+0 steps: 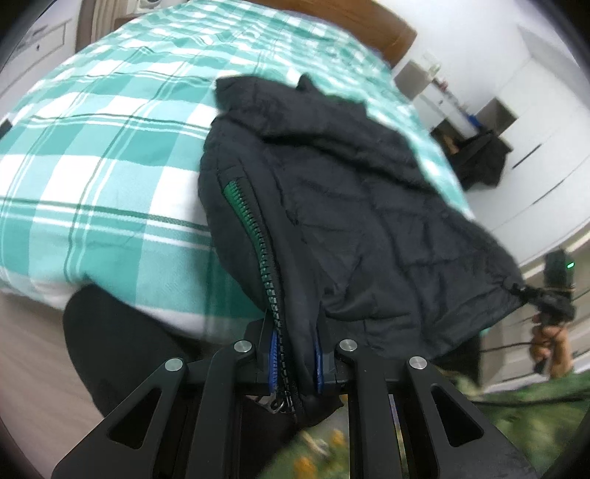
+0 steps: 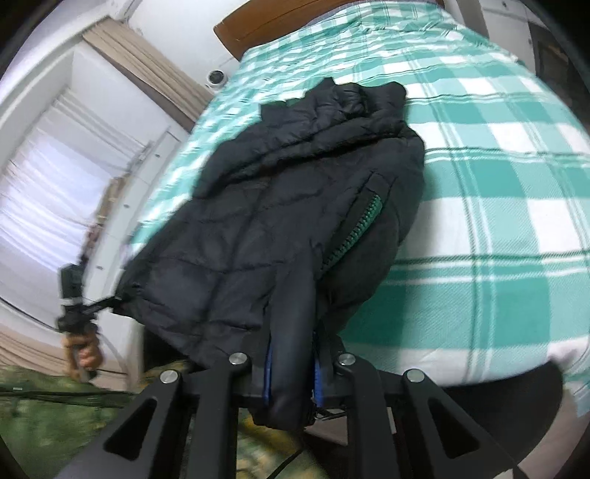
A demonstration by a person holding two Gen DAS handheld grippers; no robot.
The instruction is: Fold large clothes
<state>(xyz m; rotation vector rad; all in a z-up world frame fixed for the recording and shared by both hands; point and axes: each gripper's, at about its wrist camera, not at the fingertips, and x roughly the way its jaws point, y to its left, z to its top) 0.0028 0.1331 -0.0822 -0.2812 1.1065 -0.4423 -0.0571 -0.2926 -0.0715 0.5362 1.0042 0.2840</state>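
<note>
A dark navy padded jacket (image 1: 350,191) with a green zipper (image 1: 254,228) lies stretched across the bed, its collar at the far end. My left gripper (image 1: 295,363) is shut on the hem corner by the zipper. My right gripper (image 2: 293,368) is shut on the other hem corner of the jacket (image 2: 280,206). Each view shows the other gripper at the far corner: the right one in the left wrist view (image 1: 553,302), the left one in the right wrist view (image 2: 79,313). The hem is lifted off the near bed edge.
The bed has a teal and white checked cover (image 1: 92,165) and a wooden headboard (image 2: 280,18). White cabinets and a dark chair (image 1: 483,158) stand to one side, curtains (image 2: 44,177) to the other. A green patterned floor covering (image 2: 44,416) lies below.
</note>
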